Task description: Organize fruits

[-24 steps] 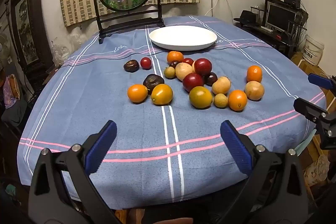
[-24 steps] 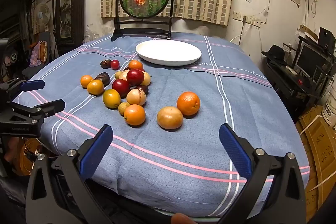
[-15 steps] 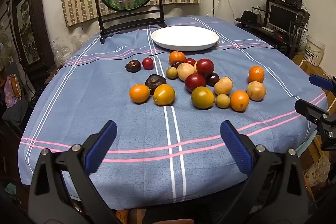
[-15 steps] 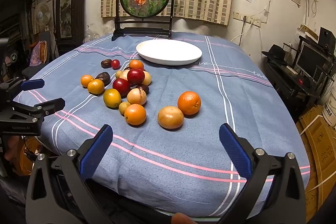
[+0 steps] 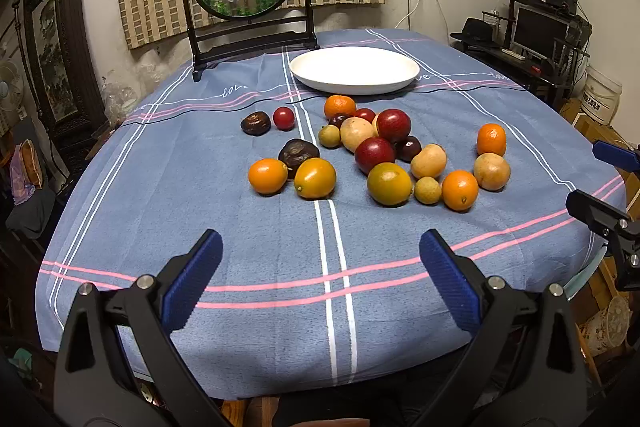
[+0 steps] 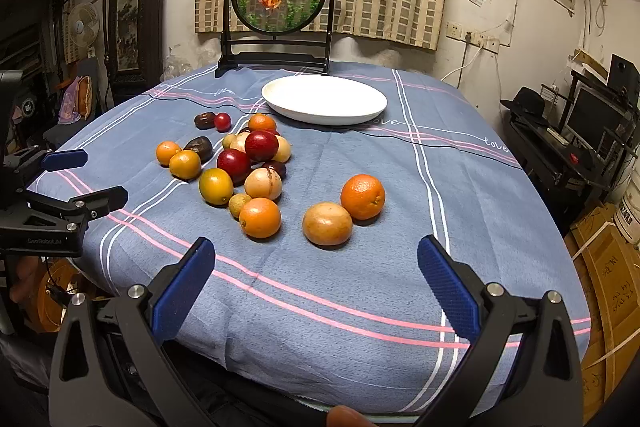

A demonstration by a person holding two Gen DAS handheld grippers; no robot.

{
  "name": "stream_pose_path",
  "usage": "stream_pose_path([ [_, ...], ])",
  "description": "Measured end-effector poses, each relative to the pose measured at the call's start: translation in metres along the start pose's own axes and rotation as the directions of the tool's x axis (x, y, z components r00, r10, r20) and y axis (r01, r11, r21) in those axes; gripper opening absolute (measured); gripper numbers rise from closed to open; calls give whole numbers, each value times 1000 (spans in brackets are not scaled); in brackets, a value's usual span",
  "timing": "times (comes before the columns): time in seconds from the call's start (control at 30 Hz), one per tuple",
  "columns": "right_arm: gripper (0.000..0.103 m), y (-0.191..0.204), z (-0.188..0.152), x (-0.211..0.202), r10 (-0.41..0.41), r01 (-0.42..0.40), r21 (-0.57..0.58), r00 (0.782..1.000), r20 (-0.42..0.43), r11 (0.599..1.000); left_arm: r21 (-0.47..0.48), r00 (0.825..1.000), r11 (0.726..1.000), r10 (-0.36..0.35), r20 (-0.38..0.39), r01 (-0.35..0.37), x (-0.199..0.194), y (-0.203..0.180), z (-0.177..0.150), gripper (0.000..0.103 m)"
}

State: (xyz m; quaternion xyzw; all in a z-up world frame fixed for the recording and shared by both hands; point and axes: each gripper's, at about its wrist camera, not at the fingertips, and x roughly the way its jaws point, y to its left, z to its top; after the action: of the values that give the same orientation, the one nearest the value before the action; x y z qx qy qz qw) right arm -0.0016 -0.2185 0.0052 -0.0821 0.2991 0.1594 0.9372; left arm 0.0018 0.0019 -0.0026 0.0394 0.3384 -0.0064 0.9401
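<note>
Both the left gripper [image 5: 320, 259] and right gripper [image 6: 316, 259] hang wide open and empty over the tabletop's [image 5: 160, 187] near edge. Beyond them the fruits [image 5: 372, 151] lie loose: round, smooth, likely to roll, best pinched across the middle. Farthest sits the empty white plate [image 5: 304, 71].

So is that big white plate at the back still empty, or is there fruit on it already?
Empty. The white plate shows only its bare surface in both views; all the fruit lies on the tablecloth in front of it.
</note>
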Motion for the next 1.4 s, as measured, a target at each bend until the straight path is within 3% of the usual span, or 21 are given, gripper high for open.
stream_pose_path([
  [1.4, 102, 5, 0, -7, 8, -7, -40, 1000, 20, 999, 1, 1000, 1000, 4, -19, -4, 2, -1, -3, 101],
])
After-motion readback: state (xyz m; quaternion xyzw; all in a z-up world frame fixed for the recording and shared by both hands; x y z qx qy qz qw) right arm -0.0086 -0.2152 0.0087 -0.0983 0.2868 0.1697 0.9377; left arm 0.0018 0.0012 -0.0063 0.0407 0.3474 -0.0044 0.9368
